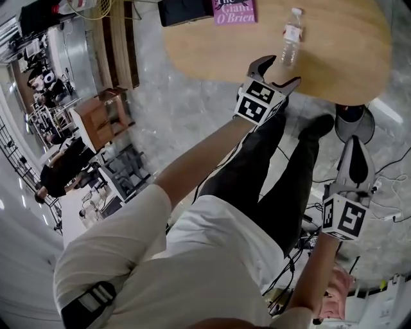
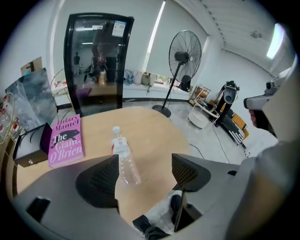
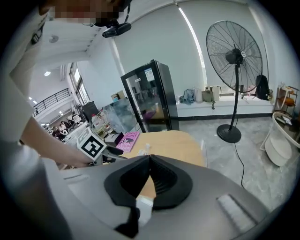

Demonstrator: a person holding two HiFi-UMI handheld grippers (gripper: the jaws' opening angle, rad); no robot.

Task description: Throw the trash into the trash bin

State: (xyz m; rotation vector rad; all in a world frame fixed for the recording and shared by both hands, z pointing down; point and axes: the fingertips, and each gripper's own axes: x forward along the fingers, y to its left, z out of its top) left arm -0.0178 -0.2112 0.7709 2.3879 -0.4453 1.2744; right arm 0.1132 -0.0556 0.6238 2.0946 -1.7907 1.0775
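Note:
A clear plastic bottle (image 1: 291, 36) with a white cap stands upright on the round wooden table (image 1: 347, 51). My left gripper (image 1: 281, 69) is open just short of it, over the table's near edge. In the left gripper view the bottle (image 2: 124, 157) shows ahead of the spread jaws, close to the left one, and nothing is between them. My right gripper (image 1: 355, 144) hangs low at the right over the floor, jaws shut and empty. Its own view shows the shut jaws (image 3: 150, 158), the small bottle (image 3: 146, 149) beyond them and the left gripper's marker cube (image 3: 91, 146).
A pink book (image 1: 234, 11) and a dark box (image 1: 185, 10) lie at the table's far side. A black standing fan (image 2: 180, 61) and a glass-door fridge (image 2: 96, 61) stand behind the table. A fan base (image 1: 354, 122) and cables lie on the floor by my legs. A white basket (image 3: 276, 145) sits at the right.

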